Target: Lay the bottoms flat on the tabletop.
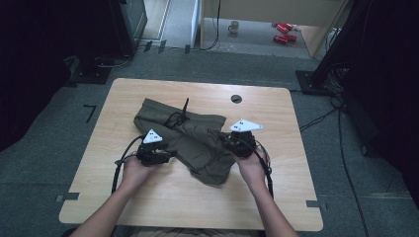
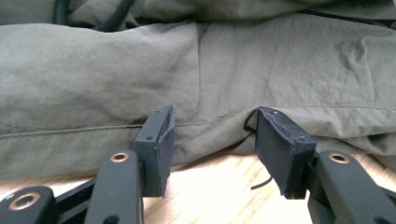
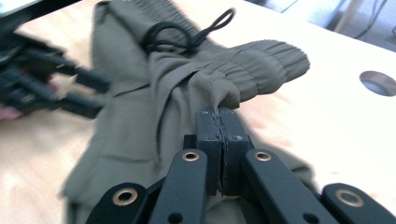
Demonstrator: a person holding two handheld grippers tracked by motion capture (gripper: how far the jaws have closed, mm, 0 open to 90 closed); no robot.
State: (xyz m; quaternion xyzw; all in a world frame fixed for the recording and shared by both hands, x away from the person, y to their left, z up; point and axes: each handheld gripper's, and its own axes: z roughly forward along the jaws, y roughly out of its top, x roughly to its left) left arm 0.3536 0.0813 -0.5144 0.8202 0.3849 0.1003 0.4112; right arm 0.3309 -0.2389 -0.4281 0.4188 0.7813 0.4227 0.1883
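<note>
so the olive shorts [image 1: 190, 140] are lying crumpled in the middle of the wooden table [image 1: 276, 197], waistband end pointing away from the person, with the black drawstring [image 1: 179, 117] looped on top near the far side. looks like a folding or straightening job to me.

right gripper [image 3: 219, 114] has its jaws clenched tight on a pinch of the fabric, right below the ribbed waistband [image 3: 266, 58]. you can see the cloth pulled up into a little tent toward the pads, so it's lifting that edge off the table. grabbing right by the elastic makes sense, since that's the thickest bit and it won't slip out as easily as the thin leg fabric.

left gripper [image 2: 212, 133] is a different story: jaws spread apart, nothing squeezed. the pads sit either side of the hemmed edge where it meets the table, low and nearly flat to the wood. the hem is between them but they aren't pressing on it. my guess is it's lined up that way to scoop under the edge and pinch it, so both hands have a side and the thing can be stretched out flat.

in the high view the two hands sit on opposite sides of the pile, which fits that.

risk is the left one only catching one layer.
</note>
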